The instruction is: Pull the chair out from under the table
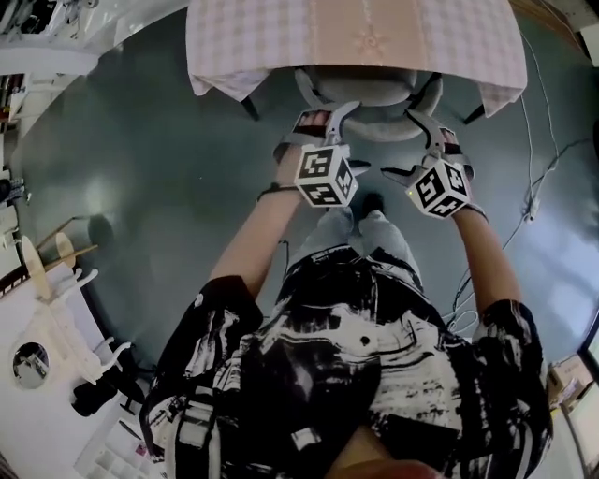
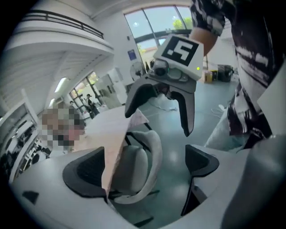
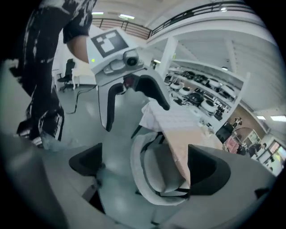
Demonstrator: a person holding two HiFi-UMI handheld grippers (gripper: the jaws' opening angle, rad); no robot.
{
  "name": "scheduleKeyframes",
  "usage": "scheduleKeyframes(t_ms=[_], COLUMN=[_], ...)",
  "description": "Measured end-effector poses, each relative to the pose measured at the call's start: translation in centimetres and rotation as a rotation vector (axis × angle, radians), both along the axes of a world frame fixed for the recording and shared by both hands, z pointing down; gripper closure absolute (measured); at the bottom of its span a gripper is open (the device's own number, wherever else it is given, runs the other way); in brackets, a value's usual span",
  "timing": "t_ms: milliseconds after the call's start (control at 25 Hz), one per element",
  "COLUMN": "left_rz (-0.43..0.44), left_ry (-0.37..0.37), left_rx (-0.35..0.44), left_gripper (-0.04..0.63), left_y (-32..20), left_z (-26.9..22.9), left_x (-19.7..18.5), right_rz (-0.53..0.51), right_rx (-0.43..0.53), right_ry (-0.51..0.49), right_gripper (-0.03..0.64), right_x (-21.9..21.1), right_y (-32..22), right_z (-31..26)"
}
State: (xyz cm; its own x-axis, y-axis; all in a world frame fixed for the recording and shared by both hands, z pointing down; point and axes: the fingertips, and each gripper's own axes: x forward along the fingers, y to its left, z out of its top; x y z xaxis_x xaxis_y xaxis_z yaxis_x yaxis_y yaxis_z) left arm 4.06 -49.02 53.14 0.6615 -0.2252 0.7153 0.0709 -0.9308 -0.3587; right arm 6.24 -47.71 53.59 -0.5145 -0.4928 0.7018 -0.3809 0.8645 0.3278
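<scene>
Floor [image 1: 159, 159]: grey-green, glossy. The table [image 1: 365, 28] stands on it, its top covered by a pale checked cloth [image 1: 225, 56] that hangs over the edges. The grey chair [image 1: 360, 94] is on the floor, seat tucked under the table's near edge. Thin cables [image 1: 535, 178] trail across the floor to my right.

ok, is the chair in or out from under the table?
In. The chair has its seat partly under the table cloth edge, and only the backrest side sticks out.
</scene>
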Motion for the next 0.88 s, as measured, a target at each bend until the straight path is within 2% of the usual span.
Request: scheduleKeyframes(t_ms=[120,240,400,560,760,800,840,880], left_rz=[0.056,0.095,0.09,0.082,0.114,0.117,0.115,0.113], left_ry=[-0.141,-0.254,-0.337,-0.436,-0.521,-0.532,-0.537,-0.539], left_rx=[-0.006,-0.035,-0.06,-0.068,-0.076,-0.055,-0.027,0.004], left_gripper=[0.04,0.04,0.041,0.041,0.059,0.083,0.154,0.262], left_y=[-0.4,-0.2,-1.5,-2.7,-1.5,-1.7,-2.1,-2.6], left_z=[6.0,11.2,15.9,20.0,22.7,22.9,23.0,23.0], left_x=[1.7,2.8,3.3,2.9,2.5,2.5,2.6,2.8], right_rz=[-0.097,-0.136,-0.186,-0.25,-0.31,-0.313,-0.314,-0.314], right_rx=[-0.072,-0.136,-0.174,-0.185,-0.199,-0.198,-0.189,-0.17], right_ry=[0.164,0.246,0.338,0.42,0.507,0.52,0.534,0.546], right_gripper=[0.044,0.048,0.056,0.137,0.305,0.332,0.352,0.372], right_x=[0.3,0.5,0.4,0.6,1.2,1.3,1.4,1.6], right_y=[-0.5,-0.9,-2.2,-3.2,-2.1,-2.1,-2.2,-2.4], right_z=[5.8,10.1,14.2,17.7,20.6,21.1,21.5,21.8])
